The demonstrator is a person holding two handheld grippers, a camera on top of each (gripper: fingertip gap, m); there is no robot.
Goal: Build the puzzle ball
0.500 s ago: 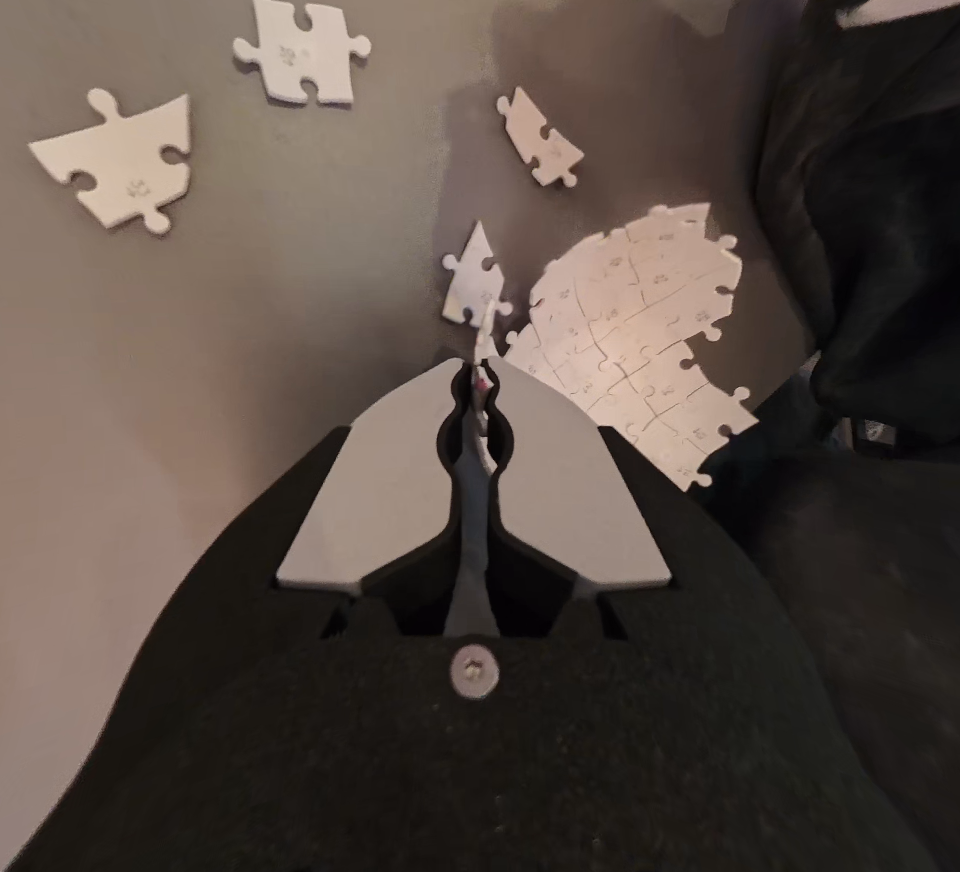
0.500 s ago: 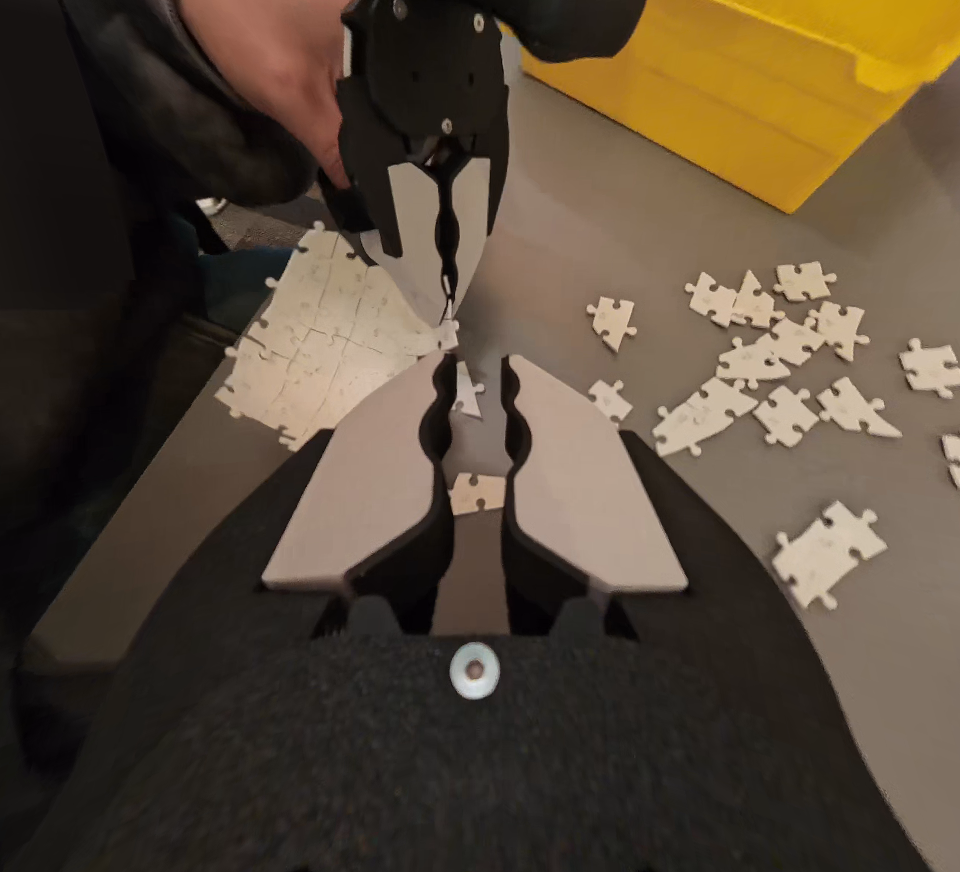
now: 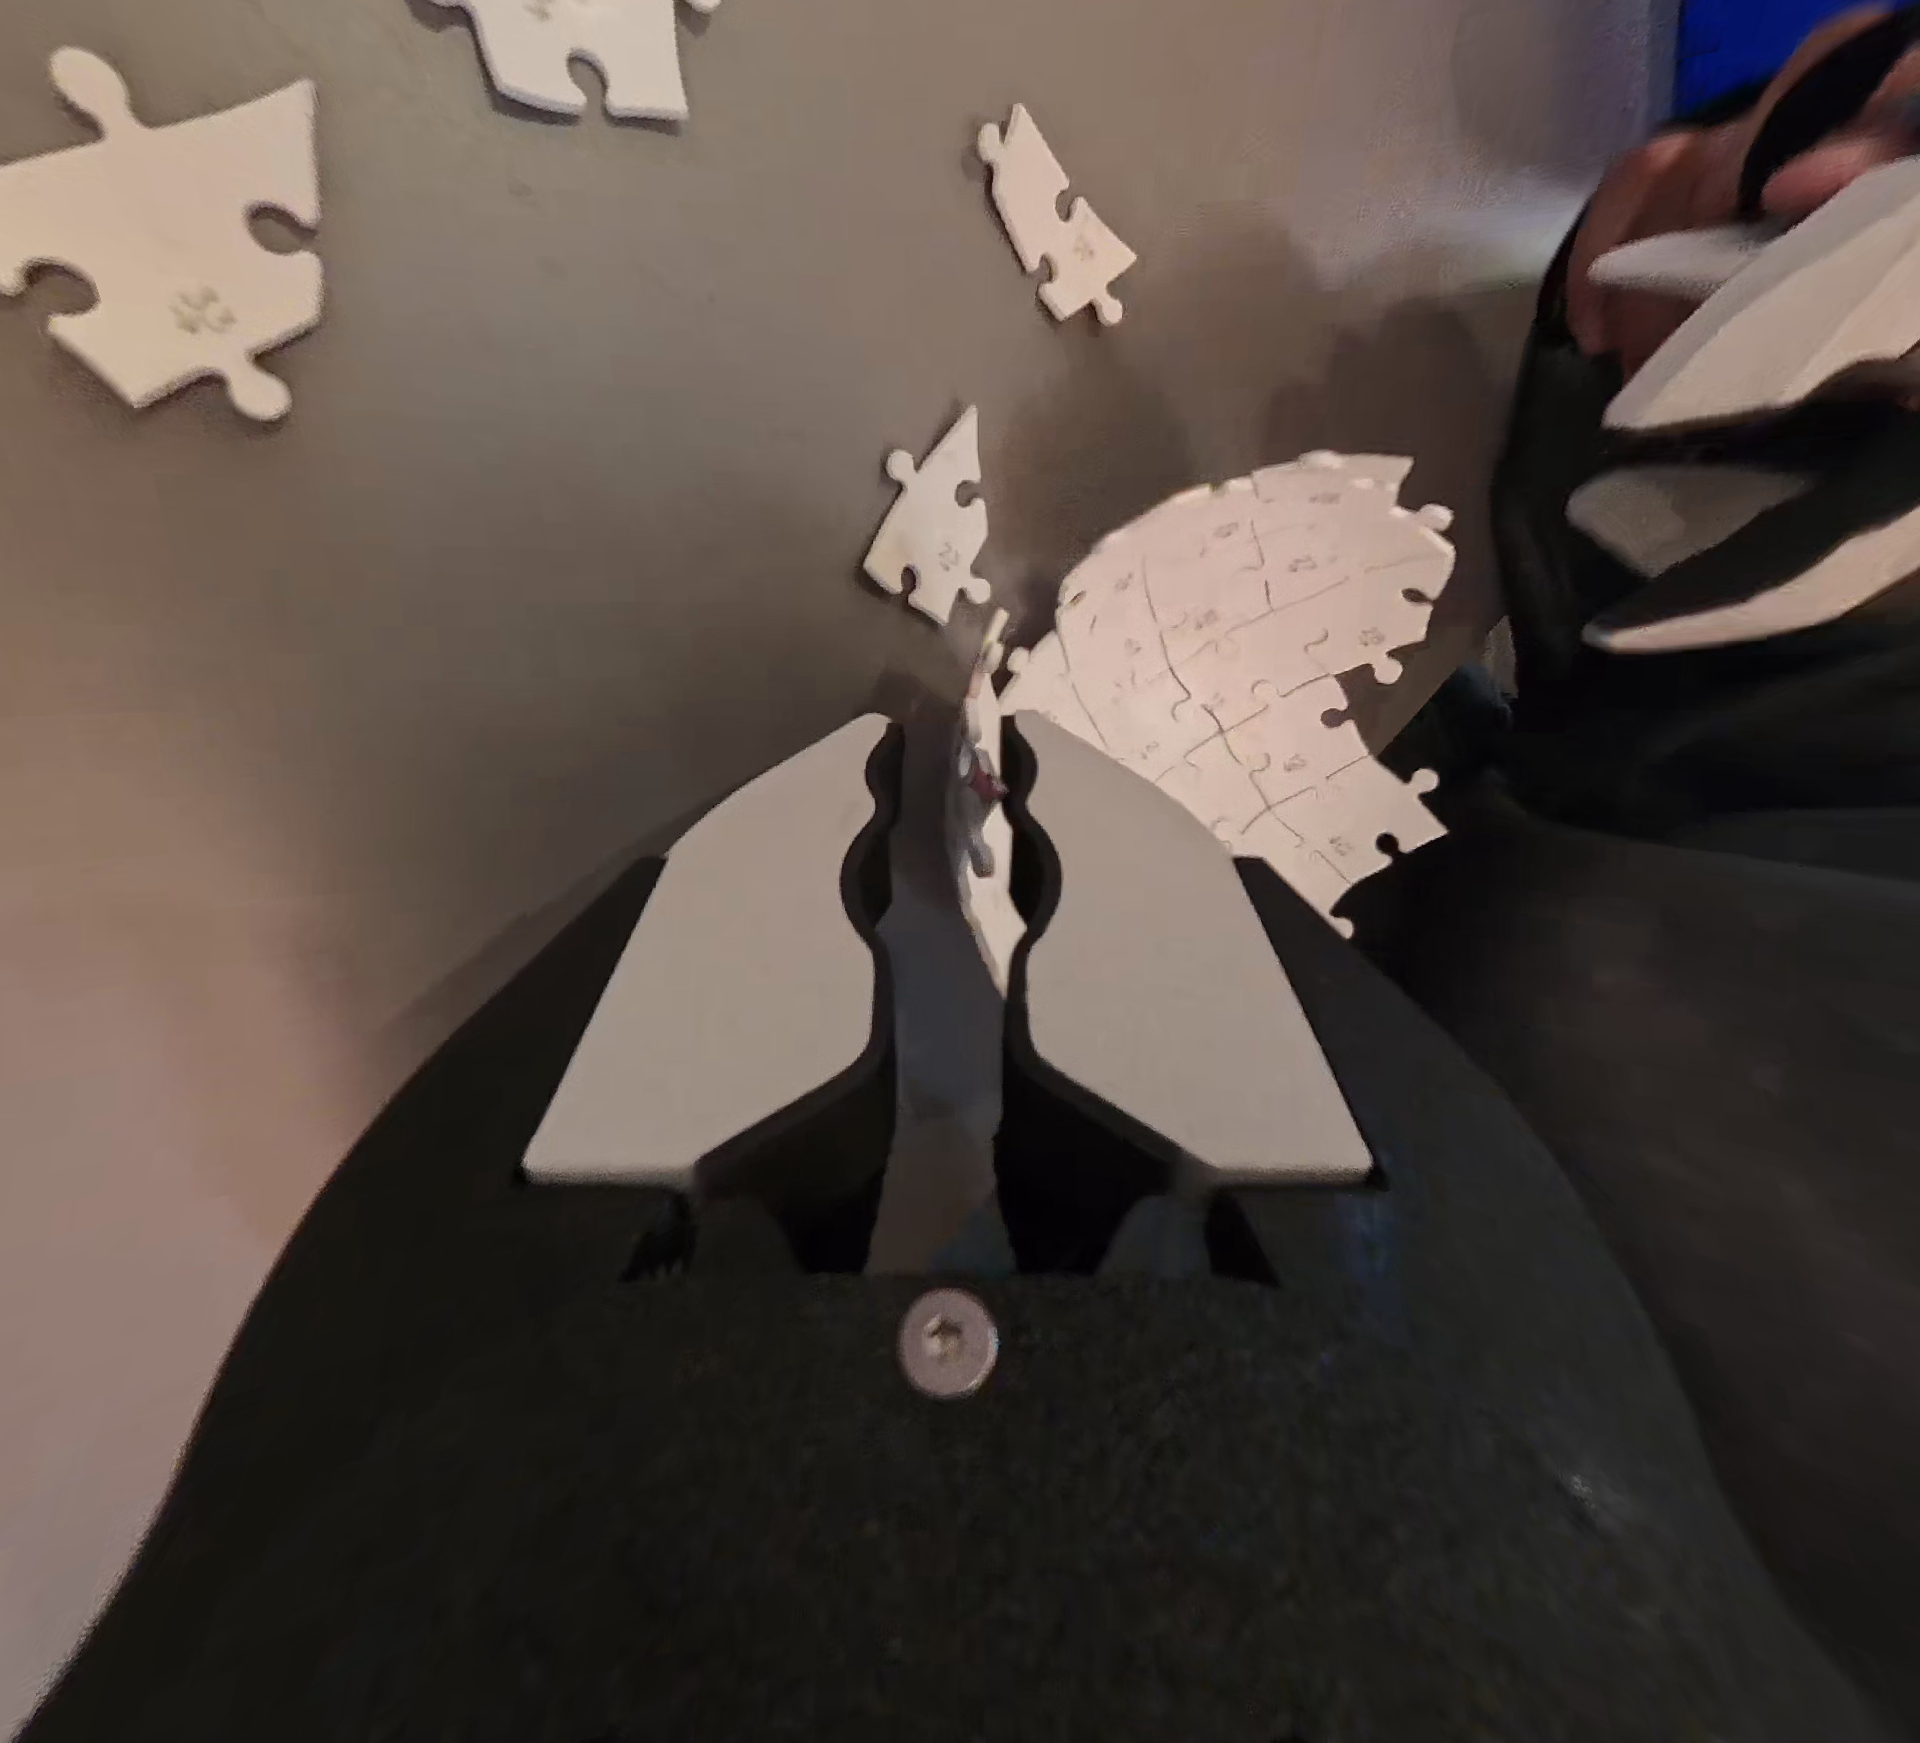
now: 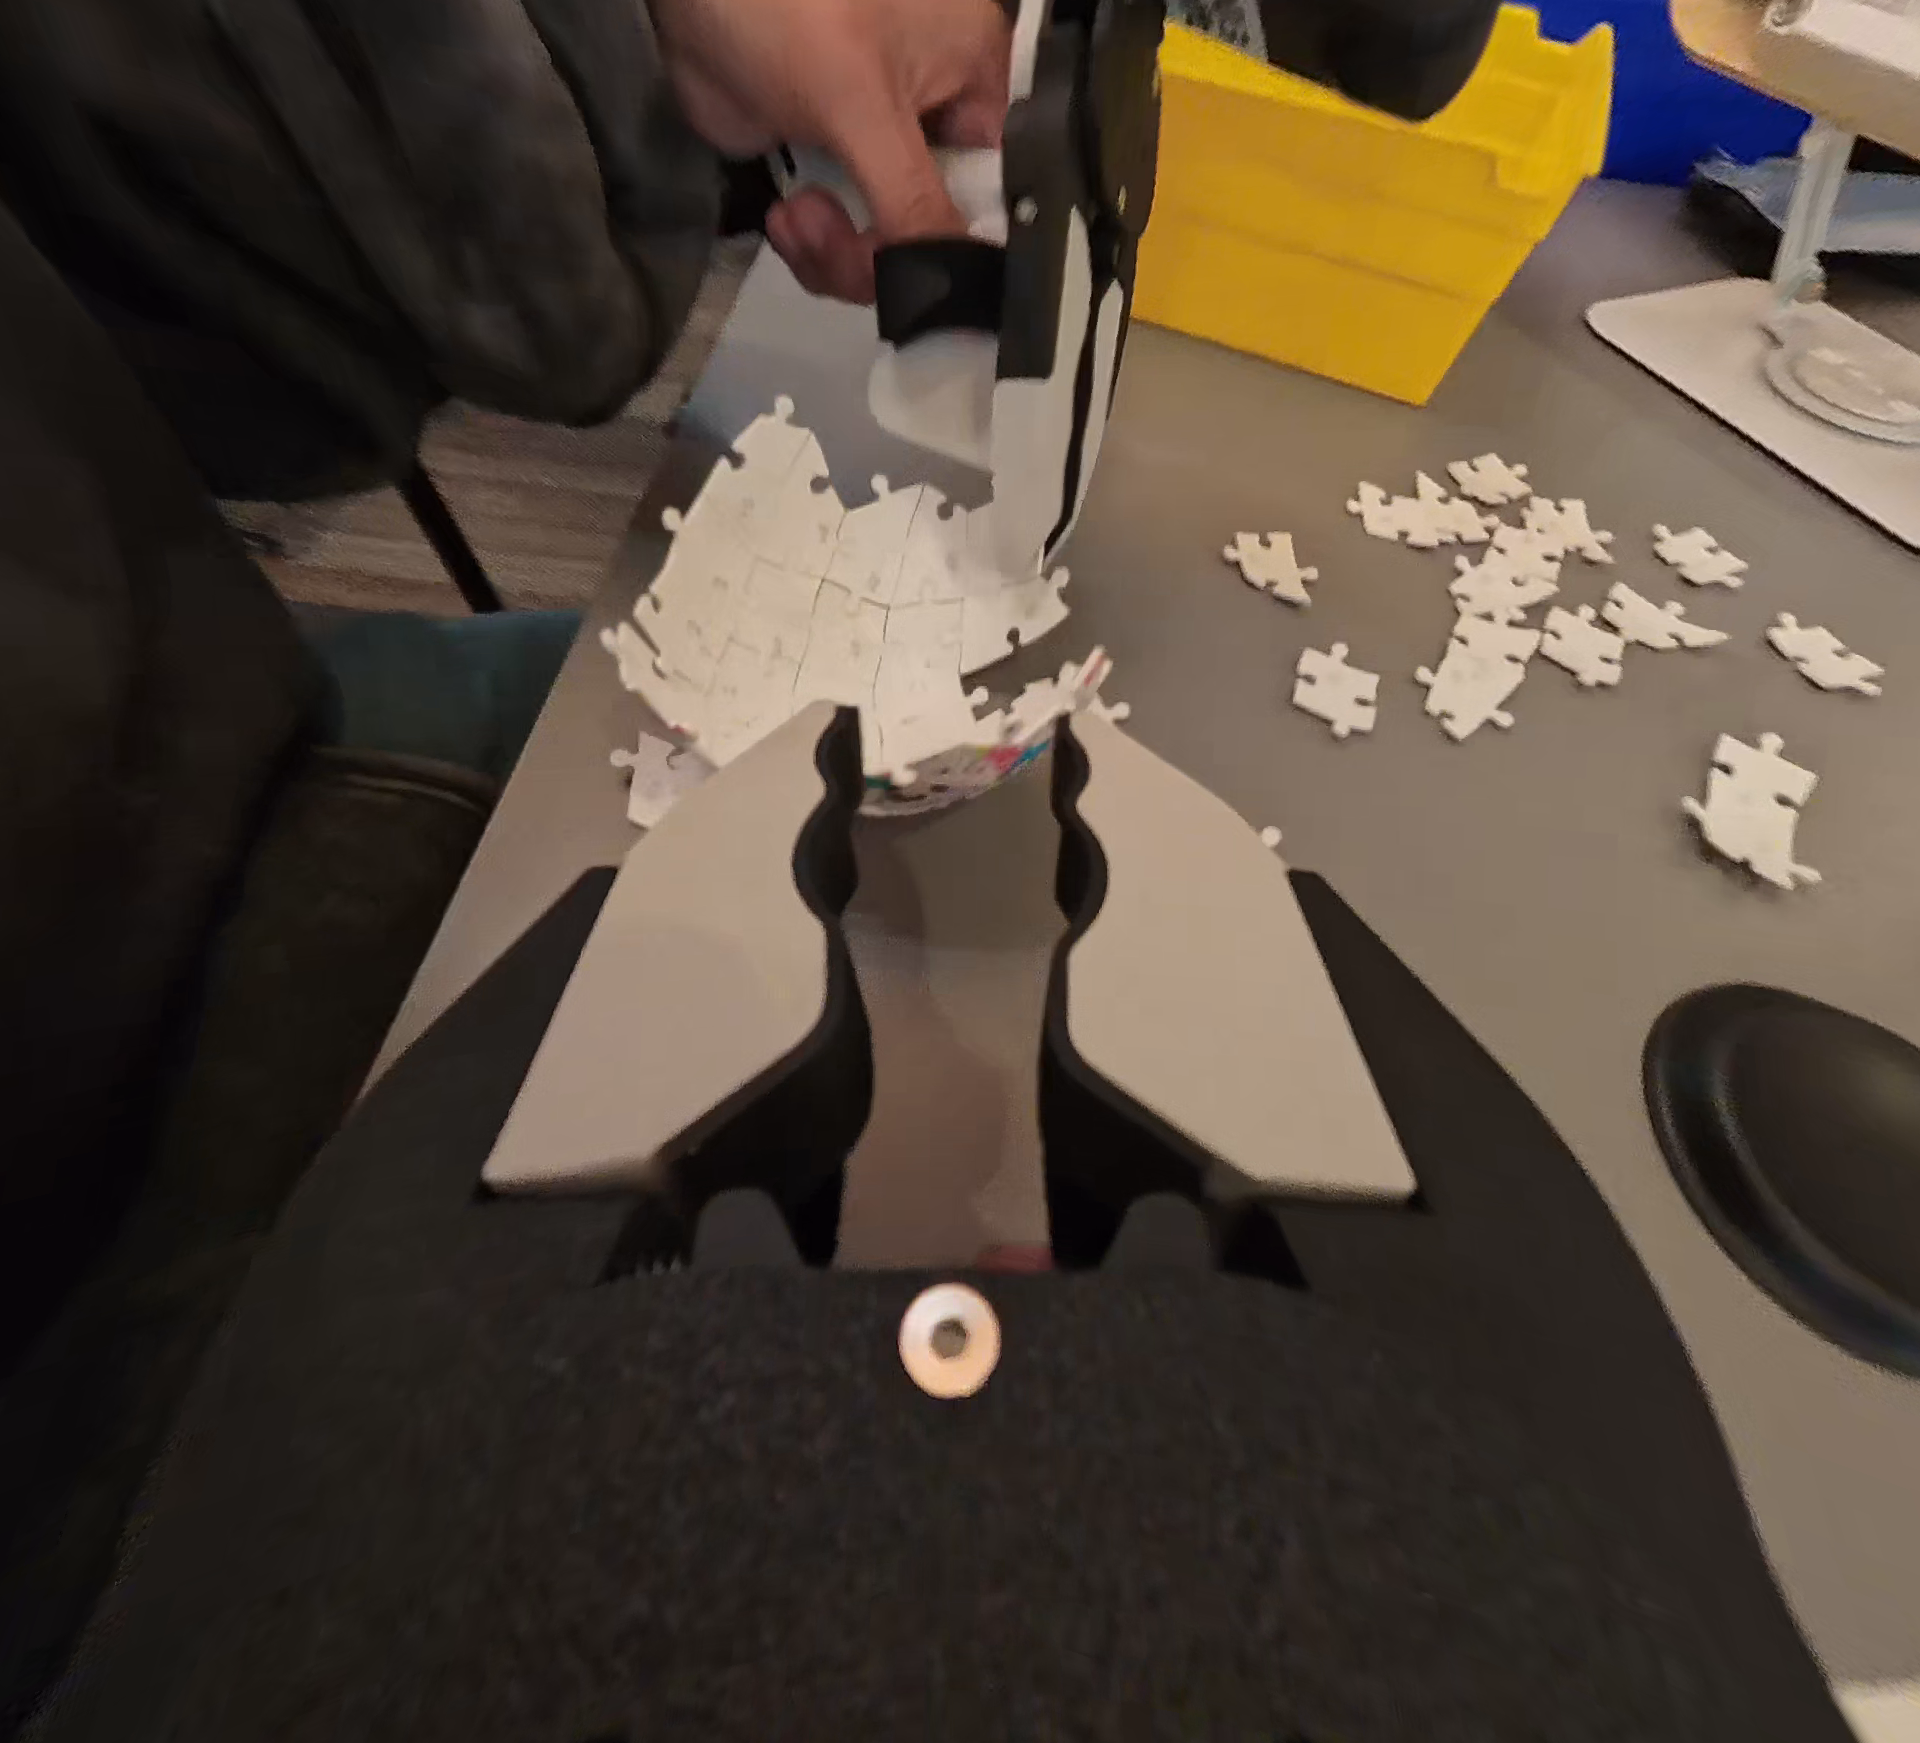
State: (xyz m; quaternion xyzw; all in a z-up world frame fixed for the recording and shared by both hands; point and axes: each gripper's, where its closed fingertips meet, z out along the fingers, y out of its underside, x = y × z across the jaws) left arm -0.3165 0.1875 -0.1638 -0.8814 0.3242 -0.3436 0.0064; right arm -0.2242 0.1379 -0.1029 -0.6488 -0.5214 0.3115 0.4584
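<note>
Left gripper (image 3: 951,737) slightly parted, seemingly pinching puzzle shell (image 3: 1247,654) edge — right gripper (image 4: 951,727) wide, empty.

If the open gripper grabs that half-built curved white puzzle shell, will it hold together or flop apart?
The half-built curved white puzzle shell probably flexes: its seams gape along the upper rim. It looks thin and light, so it is likely to slide or rock on the grey table if pushed. Jutting edge tabs could well pop loose when the right gripper squeezes.
</note>
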